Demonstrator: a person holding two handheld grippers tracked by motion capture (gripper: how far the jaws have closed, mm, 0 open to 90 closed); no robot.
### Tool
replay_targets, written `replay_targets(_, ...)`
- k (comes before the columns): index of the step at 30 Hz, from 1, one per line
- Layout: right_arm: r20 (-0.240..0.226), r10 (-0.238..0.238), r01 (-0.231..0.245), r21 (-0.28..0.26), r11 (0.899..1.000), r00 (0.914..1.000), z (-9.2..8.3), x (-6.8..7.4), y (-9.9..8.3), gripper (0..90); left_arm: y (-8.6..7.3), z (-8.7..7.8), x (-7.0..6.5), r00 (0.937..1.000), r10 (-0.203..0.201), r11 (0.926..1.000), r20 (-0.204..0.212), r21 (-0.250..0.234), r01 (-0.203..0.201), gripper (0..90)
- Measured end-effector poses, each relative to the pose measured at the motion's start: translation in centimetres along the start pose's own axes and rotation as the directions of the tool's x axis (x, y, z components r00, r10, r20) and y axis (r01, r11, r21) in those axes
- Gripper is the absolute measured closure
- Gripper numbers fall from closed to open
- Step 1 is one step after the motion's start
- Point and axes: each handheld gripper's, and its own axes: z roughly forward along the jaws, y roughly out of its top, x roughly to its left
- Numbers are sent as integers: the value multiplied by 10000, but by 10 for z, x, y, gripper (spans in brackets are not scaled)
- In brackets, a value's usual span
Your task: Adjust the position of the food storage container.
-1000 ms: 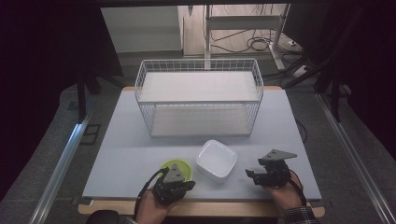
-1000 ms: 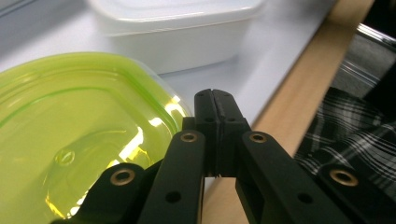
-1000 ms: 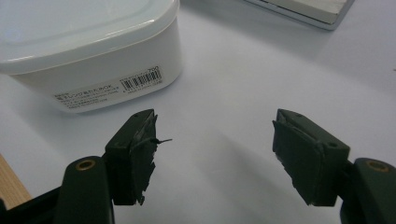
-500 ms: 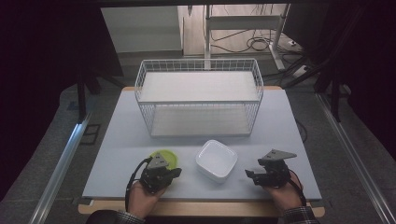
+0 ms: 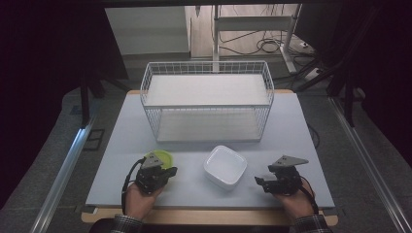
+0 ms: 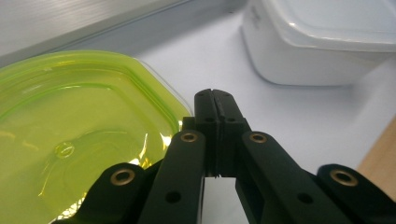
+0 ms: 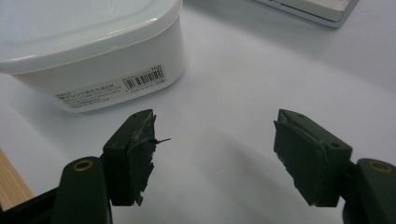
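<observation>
Green lid (image 5: 163, 158): high view; flat on the table (image 5: 121, 145), partly under the left claw (image 5: 167, 172), left of the white container (image 5: 225, 167); wire basket (image 5: 206, 104) behind.
Right claw (image 5: 258, 183): high view; near table's front edge, right of container.
Left claw, left gripper view (image 6: 215, 100): pressed together, empty, just beside the lid's rim (image 6: 84, 126).
Right claw, right gripper view (image 7: 215, 149): spread, empty; container (image 7: 93, 51) ahead.

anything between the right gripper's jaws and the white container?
Nothing. In the right gripper view, bare table separates the open right gripper from the white container. The high view shows the same gap.
</observation>
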Motion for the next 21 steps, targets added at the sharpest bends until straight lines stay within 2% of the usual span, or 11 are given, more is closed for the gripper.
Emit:
replay_targets(5, -3, -21, 21, 0, 10000, 10000, 0, 0, 0, 296, -1, -5, 16, 9987, -274, 9996, -438, -43, 272, 900)
replay_targets(11, -14, -19, 19, 4, 10000, 10000, 0, 0, 0, 295, -2, -8, 28, 9973, -480, 9988, -556, -69, 477, 900)
replay_targets(15, -32, 13, -13, -21, 10000, 10000, 0, 0, 0, 295, -2, -8, 26, 9964, -523, 9986, -672, -18, 523, 899)
replay_targets(17, -49, 50, -50, -29, 10000, 10000, 0, 0, 0, 299, 1, -8, 20, 9976, -480, 9988, -505, -107, 475, 898)
replay_targets(20, -107, 75, -76, -17, 10000, 9999, -1, 0, 1, 335, 4, -6, 14, 9989, -247, 9995, -401, -228, 238, 877)
replay_targets(21, -227, 118, -120, -65, 9999, 9997, -2, 0, 1, 393, 7, -3, 7, 9995, -159, 9992, -283, -358, 149, 873)
